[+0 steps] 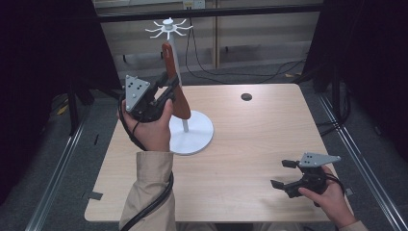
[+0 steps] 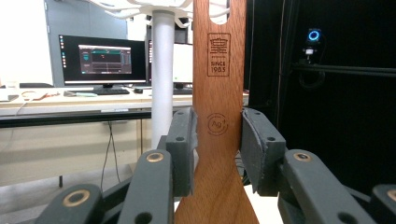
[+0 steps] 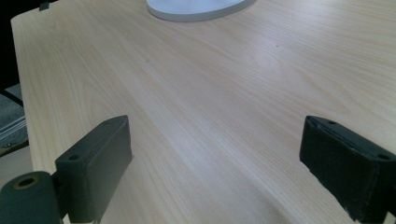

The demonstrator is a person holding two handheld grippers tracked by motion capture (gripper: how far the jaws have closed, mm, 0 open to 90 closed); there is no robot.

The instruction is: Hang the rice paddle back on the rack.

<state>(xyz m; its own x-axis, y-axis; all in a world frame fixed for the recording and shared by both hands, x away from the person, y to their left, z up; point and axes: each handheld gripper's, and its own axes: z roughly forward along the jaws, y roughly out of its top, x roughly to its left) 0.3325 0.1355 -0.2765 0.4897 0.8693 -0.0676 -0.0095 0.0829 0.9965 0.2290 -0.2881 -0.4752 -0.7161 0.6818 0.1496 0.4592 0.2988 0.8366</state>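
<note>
My left claw (image 2: 217, 154) is gripping one wooden spatula (image 2: 218, 116) by its narrow neck, pads pressing both edges. The spatula is standing upright beside the white rack (image 1: 185, 130), its handle hole near the hooks on top. It is reddish-brown and stamped with a logo. My right claw (image 1: 285, 174) is hovering wide open over the table (image 1: 250, 139), holding nothing. One rack, one spatula.

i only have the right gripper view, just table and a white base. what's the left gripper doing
Observer: The left gripper is shut on a wooden spatula, held upright.
Operator: near that base?
Observer: Yes, beside the white stand, whose base you see; hooks ring its top.
Operator: is it hung yet?
Observer: Not yet. The handle's hole is up by the hooks, but the pads grip the neck.
</note>
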